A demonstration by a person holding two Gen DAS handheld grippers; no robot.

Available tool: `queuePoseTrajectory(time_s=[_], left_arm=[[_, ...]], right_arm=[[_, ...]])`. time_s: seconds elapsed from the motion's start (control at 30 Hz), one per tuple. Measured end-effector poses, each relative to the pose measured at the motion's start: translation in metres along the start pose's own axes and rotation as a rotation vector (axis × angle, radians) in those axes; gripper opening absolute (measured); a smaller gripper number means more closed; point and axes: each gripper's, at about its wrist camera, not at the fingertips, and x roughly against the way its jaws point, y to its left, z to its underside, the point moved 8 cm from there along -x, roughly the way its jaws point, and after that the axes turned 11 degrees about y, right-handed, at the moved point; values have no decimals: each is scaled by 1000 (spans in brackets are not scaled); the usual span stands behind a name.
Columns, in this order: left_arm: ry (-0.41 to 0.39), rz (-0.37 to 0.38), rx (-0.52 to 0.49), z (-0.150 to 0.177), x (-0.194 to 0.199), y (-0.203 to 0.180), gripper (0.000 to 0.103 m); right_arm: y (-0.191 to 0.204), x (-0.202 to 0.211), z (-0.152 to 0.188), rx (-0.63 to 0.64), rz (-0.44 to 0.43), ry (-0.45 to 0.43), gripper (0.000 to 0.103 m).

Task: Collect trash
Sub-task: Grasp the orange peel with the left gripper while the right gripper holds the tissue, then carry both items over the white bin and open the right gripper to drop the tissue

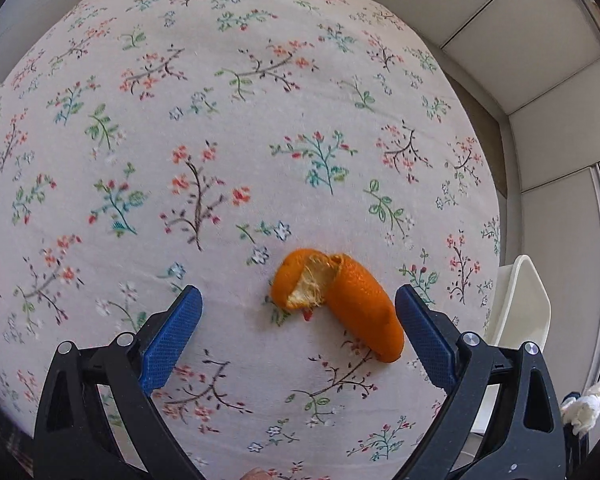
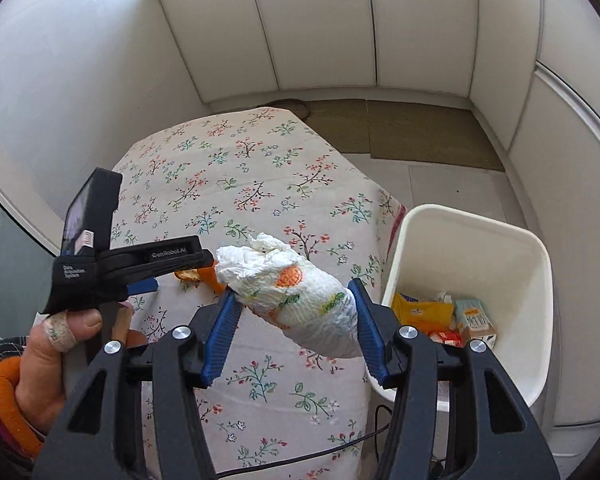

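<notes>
1. Your left gripper (image 1: 298, 312) is spread wide and holds nothing; it hangs over the flowered tabletop (image 1: 220, 120) with the orange peel (image 1: 352, 300) lying between its blue pads, much nearer the right-hand pad (image 1: 424, 332) than the left-hand one (image 1: 172, 336). Neither pad appears to touch it.

2. Expect the peel to be very light, springy and curled, with a waxy outer skin that could slide on the pads. It lies as a long curved piece with a folded flap showing pale pith at the far end. It will probably flatten rather than break.

3. Take it across the thick, long body near the right-hand pad, not by the thin flap, which would likely bend and slip out. Centre the gripper over it first, or one pad will probably push it across the cloth as you close.

4. Your right gripper (image 2: 294, 312) is clenched on a crumpled printed paper towel (image 2: 300, 300), held off the tabletop. That wad looks soft, light and compressible; the free end sticks out ahead of the pads and a loose hold could let it sag out.

5. The white bin (image 2: 476, 236) stands to the right of the right gripper and below it, beside the tabletop, already holding packets and cartons. The towel should drop without any push once over the opening.
</notes>
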Motion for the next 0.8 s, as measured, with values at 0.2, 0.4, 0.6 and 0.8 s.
queuePoseTrajectory(time_s=[0.2, 0.4, 0.6, 0.8], left_arm=[[-58, -111, 3, 5, -11, -20, 93], [-118, -222, -66, 9, -15, -38, 65], [-146, -230, -124, 9, -9, -36, 25], [-139, -162, -168, 8, 0, -19, 18]], right_arm=[[-15, 12, 9, -11, -11, -20, 54], [-23, 19, 9, -30, -38, -37, 54], [-30, 28, 15, -44, -52, -45, 54], [-18, 31, 10, -27, -76, -58, 54]])
